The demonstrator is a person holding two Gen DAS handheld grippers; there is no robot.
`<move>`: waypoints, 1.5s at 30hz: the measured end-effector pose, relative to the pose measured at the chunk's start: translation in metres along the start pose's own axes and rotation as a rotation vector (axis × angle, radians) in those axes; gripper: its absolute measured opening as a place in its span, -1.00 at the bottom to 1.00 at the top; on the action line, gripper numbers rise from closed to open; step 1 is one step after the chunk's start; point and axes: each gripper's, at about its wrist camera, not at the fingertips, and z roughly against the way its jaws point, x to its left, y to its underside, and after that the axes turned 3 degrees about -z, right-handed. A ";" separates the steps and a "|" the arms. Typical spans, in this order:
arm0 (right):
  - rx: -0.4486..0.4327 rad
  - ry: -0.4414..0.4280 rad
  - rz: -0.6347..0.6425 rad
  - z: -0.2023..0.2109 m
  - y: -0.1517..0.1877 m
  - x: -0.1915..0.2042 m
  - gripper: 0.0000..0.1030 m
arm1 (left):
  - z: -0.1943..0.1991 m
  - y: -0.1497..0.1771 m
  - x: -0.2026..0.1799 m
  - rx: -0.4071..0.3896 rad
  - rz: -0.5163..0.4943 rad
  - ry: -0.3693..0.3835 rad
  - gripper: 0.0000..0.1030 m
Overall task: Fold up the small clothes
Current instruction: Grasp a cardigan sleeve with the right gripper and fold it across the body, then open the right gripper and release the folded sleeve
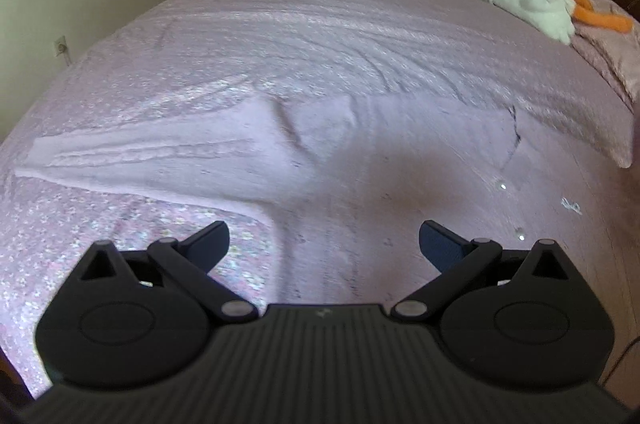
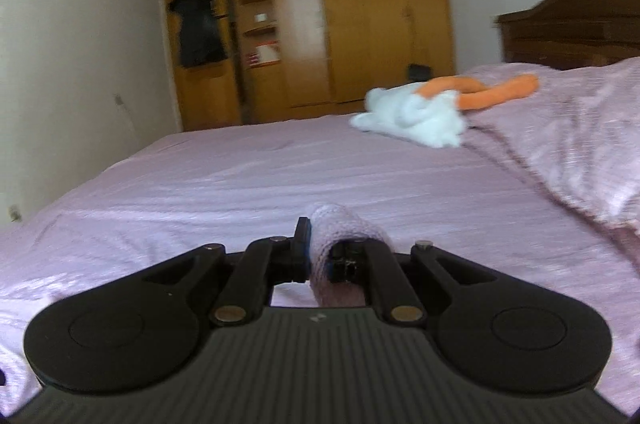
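Left wrist view: my left gripper (image 1: pixel 324 244) is hanging with its fingers (image 1: pixel 210 242) spread wide, nothing between them. The pink knit garment (image 1: pixel 248 160) is lying flat on the bed (image 1: pixel 320 24), filling the middle of the frame, one sleeve running off toward the left edge. It's looking soft, light and floppy, so I'm guessing hems and corners are the spots to pinch.

Right wrist view: my right gripper (image 2: pixel 320 252) is pinching a bunched fold of that same knit at lower centre, fingers narrow on it, cloth draping over one finger. A stuffed toy (image 2: pixel 412 114) is sitting upper right, well apart.
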 end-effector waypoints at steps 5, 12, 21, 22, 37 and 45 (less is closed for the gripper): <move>0.071 -0.058 0.056 -0.020 0.038 0.082 -0.86 | 0.002 0.005 0.018 -0.013 0.030 0.004 0.99; 0.191 -0.122 0.032 -0.057 0.099 0.142 -0.86 | -0.013 0.015 0.035 -0.005 0.030 -0.044 0.99; 0.387 -0.257 -0.044 -0.105 0.147 0.141 0.21 | -0.029 0.023 0.041 0.007 0.015 -0.054 0.99; 0.400 -0.286 -0.058 -0.104 0.145 0.138 0.31 | -0.031 0.023 0.040 0.010 0.014 -0.050 1.00; 0.294 -0.246 -0.096 0.003 0.104 0.057 0.76 | -0.027 0.018 -0.002 -0.053 -0.090 0.060 1.00; 0.246 -0.077 0.027 0.018 0.123 -0.003 0.87 | -0.034 0.009 -0.058 -0.079 -0.221 0.110 1.00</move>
